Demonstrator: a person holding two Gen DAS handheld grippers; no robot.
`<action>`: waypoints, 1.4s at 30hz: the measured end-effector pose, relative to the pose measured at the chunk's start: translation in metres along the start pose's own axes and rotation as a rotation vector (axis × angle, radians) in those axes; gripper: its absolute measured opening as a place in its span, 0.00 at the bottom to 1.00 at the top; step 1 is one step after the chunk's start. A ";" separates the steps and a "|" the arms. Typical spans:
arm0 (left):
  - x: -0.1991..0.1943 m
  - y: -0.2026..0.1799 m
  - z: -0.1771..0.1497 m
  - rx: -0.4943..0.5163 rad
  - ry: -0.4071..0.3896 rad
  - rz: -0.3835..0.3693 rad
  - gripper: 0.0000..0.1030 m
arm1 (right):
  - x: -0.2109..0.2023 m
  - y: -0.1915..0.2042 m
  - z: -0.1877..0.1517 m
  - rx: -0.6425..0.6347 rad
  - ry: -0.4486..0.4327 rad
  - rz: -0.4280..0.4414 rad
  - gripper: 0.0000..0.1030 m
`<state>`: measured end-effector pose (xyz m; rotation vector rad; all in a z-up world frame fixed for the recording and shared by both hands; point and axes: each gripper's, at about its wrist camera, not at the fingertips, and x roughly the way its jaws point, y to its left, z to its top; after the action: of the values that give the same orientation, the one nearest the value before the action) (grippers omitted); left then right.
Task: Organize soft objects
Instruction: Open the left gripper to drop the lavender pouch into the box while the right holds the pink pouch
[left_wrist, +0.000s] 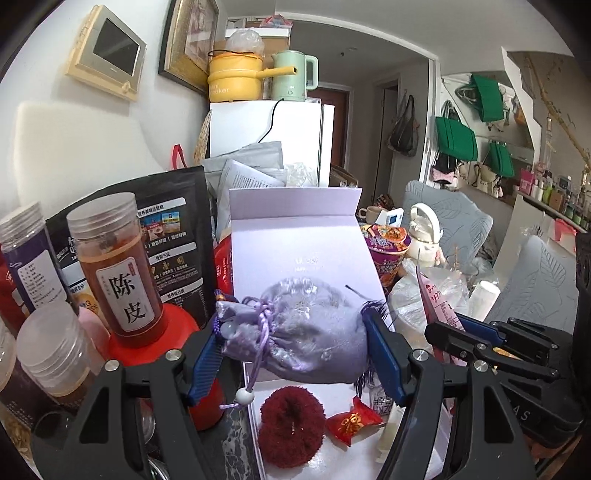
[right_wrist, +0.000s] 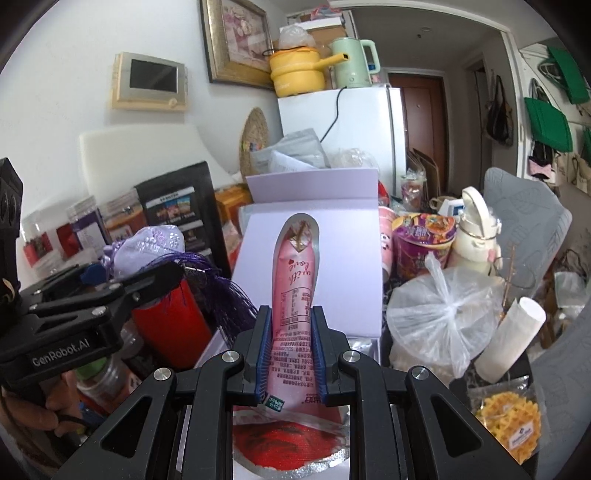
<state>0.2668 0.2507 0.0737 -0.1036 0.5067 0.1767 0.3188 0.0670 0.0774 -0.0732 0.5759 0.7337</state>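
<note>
Both grippers loaded up over the open white box

Left gripper has its jaws clamped on a lilac drawstring pouch, long axis running sideways, tied neck to the left, purple tassel to the right. Right gripper is clamped on a pink snack packet standing upright, pointing away from the camera, "with love" printed on it. Red fuzzy scrunchie and a red candy sit in the box below. The jar on the left reads 陈皮; left gripper body says GenRobot.AI.
</note>
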 end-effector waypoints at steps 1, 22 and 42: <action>0.003 0.001 -0.001 0.001 0.005 0.001 0.69 | 0.004 -0.002 -0.001 0.006 0.009 -0.001 0.20; 0.049 -0.003 -0.019 0.035 0.148 0.065 0.69 | 0.042 0.001 -0.015 -0.029 0.118 -0.028 0.20; 0.043 -0.002 -0.015 0.036 0.124 0.132 0.69 | 0.039 0.000 -0.015 -0.041 0.124 -0.059 0.35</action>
<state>0.2971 0.2523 0.0395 -0.0464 0.6403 0.2914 0.3357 0.0871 0.0446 -0.1735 0.6741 0.6867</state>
